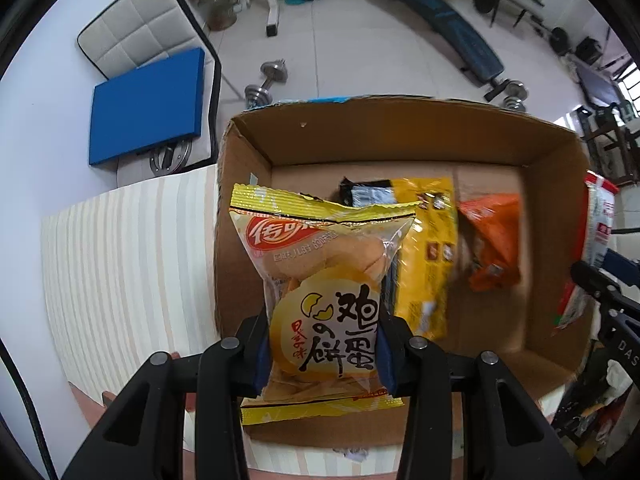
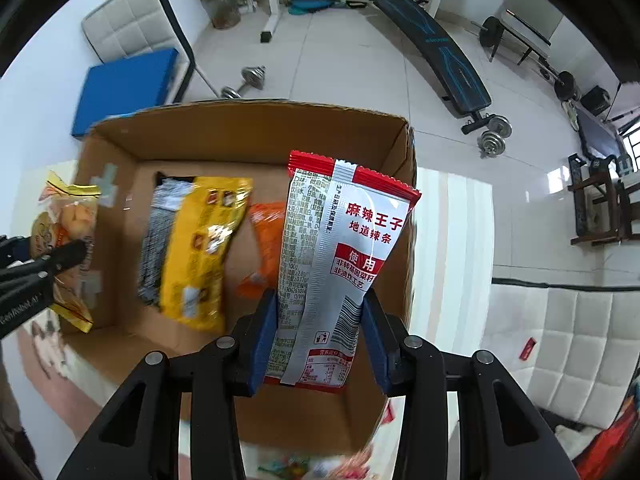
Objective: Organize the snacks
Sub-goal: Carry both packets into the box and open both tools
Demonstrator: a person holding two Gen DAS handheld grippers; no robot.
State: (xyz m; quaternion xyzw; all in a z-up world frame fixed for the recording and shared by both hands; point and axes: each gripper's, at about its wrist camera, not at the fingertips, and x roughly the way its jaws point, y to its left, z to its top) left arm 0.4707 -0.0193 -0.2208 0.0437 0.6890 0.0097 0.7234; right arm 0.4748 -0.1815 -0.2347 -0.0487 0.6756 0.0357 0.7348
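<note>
Over cardboard box (image 1: 400, 140), both grippers (loaded) clamping packets

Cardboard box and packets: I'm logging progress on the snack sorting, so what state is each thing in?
Cardboard box: open, flaps up.
Yellow egg-cracker packet: sealed, gripped by left gripper, over the box.
Red-and-silver spicy-strip packet: sealed, gripped by right gripper, over the box.
Yellow-and-black packet: lying in the box.
Orange packet: lying in the box.

cardboard box (image 1: 400, 140) – matt | egg-cookie bag (image 1: 320, 280) – glossy plastic film
</note>
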